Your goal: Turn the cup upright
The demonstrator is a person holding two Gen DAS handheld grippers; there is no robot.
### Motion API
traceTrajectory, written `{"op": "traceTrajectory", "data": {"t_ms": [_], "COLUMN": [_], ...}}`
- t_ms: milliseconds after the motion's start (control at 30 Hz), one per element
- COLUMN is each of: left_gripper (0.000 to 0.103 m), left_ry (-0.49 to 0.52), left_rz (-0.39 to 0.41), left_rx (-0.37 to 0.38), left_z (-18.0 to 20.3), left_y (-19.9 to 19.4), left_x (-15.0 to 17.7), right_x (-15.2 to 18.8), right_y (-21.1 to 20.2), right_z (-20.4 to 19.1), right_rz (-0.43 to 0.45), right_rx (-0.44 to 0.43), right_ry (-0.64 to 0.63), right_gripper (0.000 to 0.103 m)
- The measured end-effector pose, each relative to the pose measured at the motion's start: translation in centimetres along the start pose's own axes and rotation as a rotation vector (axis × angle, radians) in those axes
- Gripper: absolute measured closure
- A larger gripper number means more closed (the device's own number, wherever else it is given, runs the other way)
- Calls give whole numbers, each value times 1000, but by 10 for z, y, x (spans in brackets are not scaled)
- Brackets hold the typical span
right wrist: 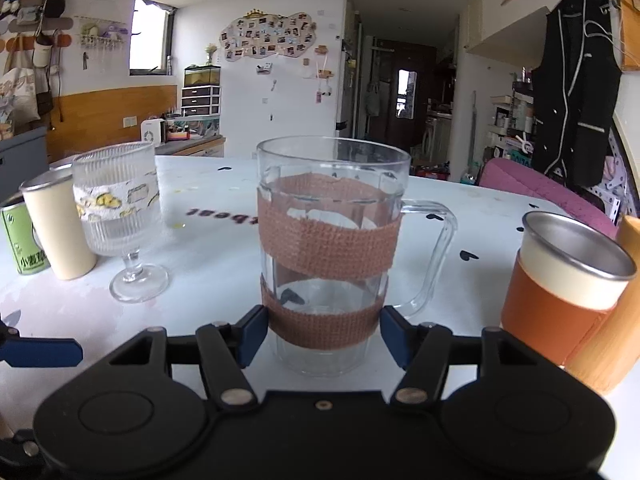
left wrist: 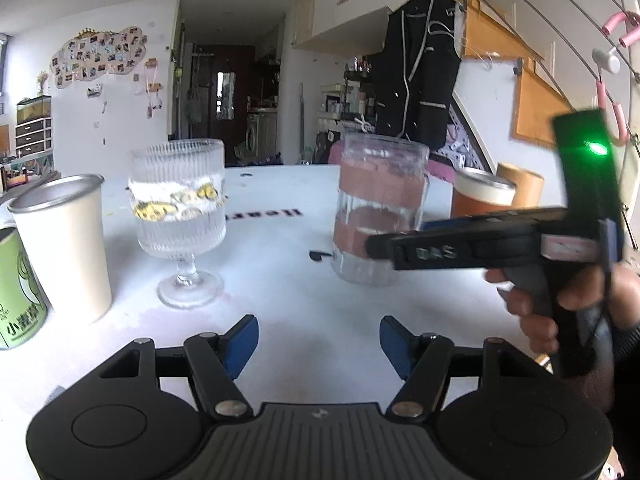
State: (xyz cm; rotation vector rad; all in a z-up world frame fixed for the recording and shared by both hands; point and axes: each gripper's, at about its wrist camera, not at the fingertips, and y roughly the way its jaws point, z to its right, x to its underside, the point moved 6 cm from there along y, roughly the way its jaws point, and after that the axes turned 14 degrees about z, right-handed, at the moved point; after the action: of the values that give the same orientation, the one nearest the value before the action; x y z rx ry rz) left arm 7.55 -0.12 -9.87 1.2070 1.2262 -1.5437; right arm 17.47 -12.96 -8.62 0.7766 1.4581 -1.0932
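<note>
A clear glass mug (right wrist: 332, 248) with two brown tape bands and a handle on its right stands upright on the white table (right wrist: 216, 256). My right gripper (right wrist: 324, 334) is open, its blue pads on either side of the mug's lower band, close to the glass. In the left wrist view the mug (left wrist: 376, 208) stands at centre right, with the right gripper (left wrist: 384, 246) reaching in from the right at its base. My left gripper (left wrist: 318, 344) is open and empty, low over the table, in front of the mug.
A ribbed stemmed glass (right wrist: 120, 224), a cream metal tumbler (right wrist: 60, 228) and a green can (right wrist: 20, 240) stand at the left. An orange-sleeved metal cup (right wrist: 560, 276) and a wooden cylinder (right wrist: 612, 320) stand at the right. A pink chair (right wrist: 532, 188) is behind the table.
</note>
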Motion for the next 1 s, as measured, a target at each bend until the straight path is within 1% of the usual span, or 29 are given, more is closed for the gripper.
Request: {"op": "traceTrajectory", "data": {"t_ms": [67,100,167,200,333,467,533,700,767,833,1000], "left_gripper": [28,28,26,23,17,9,7,0,0,0,0], "left_ry": [-9,-8,-8,-8,-5,-8,-14,-15,-13,-11,16], "left_rz": [15,24,46,60,115,142,147,139,133,130,123], "left_rx": [-12,-16,-22,-24,-43,-62,-73,-89,-97,-120,-165], "left_z": [-2,-3,-3,-3,-5,-5,-5,-3,-3,-4,-5], "left_y": [-1,-2,-5,-8,-18,-24,-26,-27,-28,-30,-33], "left_x": [-6,-11,-20,-25,-46,-60,-64,-66,-65,-64,-61], "right_x": [-4,-7,-13,-16,-29,-40,-43,-44,-42,-39,-34], "right_y": [-9,-15,-28,-36,-61,-85,-95,-114,-118,-123,-135], "right_z": [3,4,10,12,22,29,30,31,33,34,37], "right_rz": [21,35,62,78,128,175,191,213,215,217,223], "right_rx": [9,13,27,40,83,116,126,144,154,170,192], "right_ry": [18,25,42,47,51,56,44,37,38,31,40], "right_gripper": [34,32,30,29,27,24,20,17,15,11,7]}}
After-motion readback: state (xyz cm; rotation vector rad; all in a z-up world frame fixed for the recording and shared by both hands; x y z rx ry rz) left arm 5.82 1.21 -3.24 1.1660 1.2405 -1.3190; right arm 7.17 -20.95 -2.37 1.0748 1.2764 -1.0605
